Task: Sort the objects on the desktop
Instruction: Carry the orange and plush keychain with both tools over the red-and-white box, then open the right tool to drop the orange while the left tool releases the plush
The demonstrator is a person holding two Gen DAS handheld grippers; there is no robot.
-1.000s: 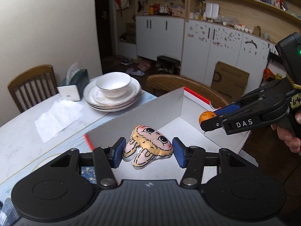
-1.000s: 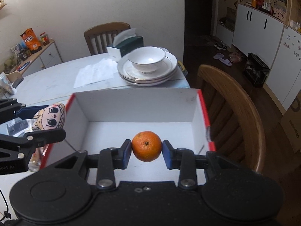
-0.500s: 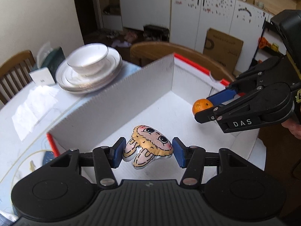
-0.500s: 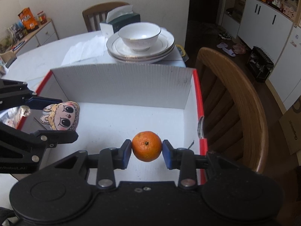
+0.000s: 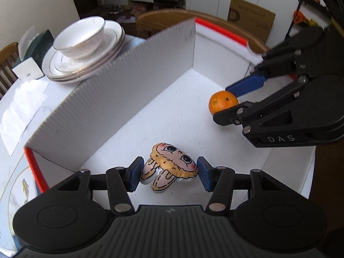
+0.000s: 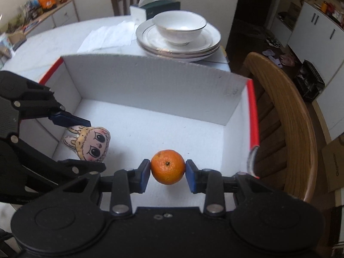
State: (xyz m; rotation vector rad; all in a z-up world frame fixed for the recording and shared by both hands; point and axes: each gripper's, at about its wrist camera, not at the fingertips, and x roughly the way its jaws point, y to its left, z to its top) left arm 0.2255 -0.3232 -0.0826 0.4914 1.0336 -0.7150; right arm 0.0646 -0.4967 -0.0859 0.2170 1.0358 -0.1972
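My left gripper (image 5: 168, 172) is shut on a small plush doll head with bunny ears (image 5: 169, 168) and holds it inside the white box with red edges (image 5: 120, 90), near its left end. The doll also shows in the right wrist view (image 6: 90, 143). My right gripper (image 6: 167, 173) is shut on an orange (image 6: 167, 166) and holds it inside the same box (image 6: 150, 86), near its right end. The orange also shows in the left wrist view (image 5: 223, 103). I cannot tell whether either object touches the box floor.
A white bowl on stacked plates (image 6: 178, 34) stands just behind the box. A tissue box (image 6: 154, 6) and loose white tissues (image 6: 107, 36) lie further back on the round table. A wooden chair (image 6: 286, 116) stands at the box's right side.
Both grippers have moved forward and down into the box with their objects still held. The box walls now rise around the doll and the orange.
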